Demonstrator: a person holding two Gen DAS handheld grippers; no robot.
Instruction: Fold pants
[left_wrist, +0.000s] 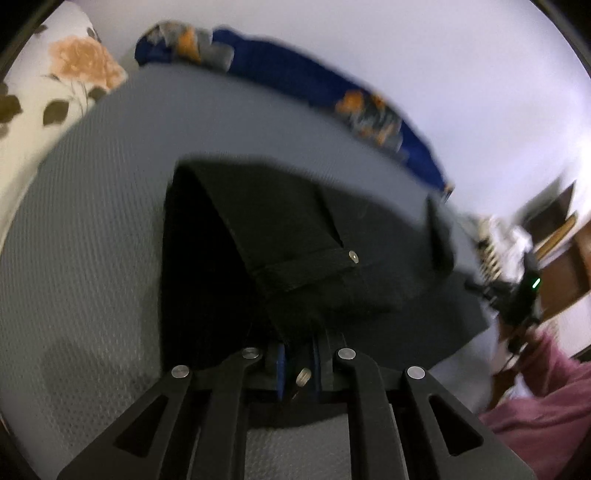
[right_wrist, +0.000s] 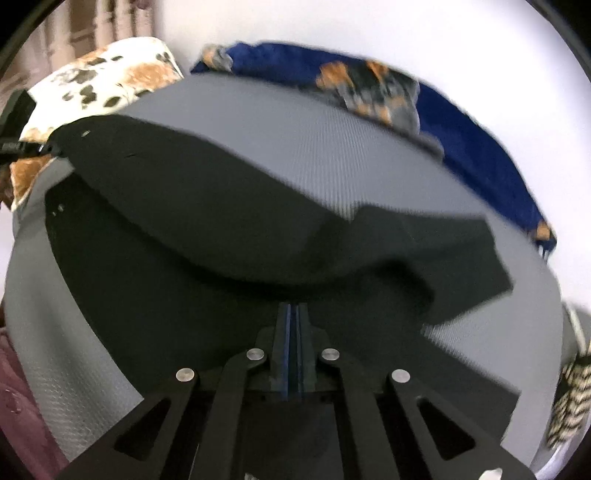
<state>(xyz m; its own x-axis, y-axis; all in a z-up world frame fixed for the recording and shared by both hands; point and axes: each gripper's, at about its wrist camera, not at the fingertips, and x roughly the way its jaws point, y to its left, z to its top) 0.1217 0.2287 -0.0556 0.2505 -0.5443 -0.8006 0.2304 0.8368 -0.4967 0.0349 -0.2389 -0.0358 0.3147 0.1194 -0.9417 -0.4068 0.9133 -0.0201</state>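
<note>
Black pants (left_wrist: 295, 221) lie on a grey mattress (left_wrist: 92, 221). In the left wrist view my left gripper (left_wrist: 298, 354) is shut on the waistband end, whose metal button (left_wrist: 354, 255) shows just ahead of the jaws; the cloth is lifted and folded over. In the right wrist view my right gripper (right_wrist: 294, 314) is shut on the pants (right_wrist: 221, 229), with the fabric raised in a sagging fold ahead of it. The other leg end (right_wrist: 461, 258) lies flat to the right. The right gripper also shows far right in the left wrist view (left_wrist: 517, 295), blurred.
A floral cream pillow (left_wrist: 55, 85) lies at the mattress's far left. A blue patterned blanket (left_wrist: 295, 70) runs along the far edge by the white wall. A striped cloth (right_wrist: 569, 398) hangs at the right edge. A maroon sleeve (left_wrist: 546, 398) is at the right.
</note>
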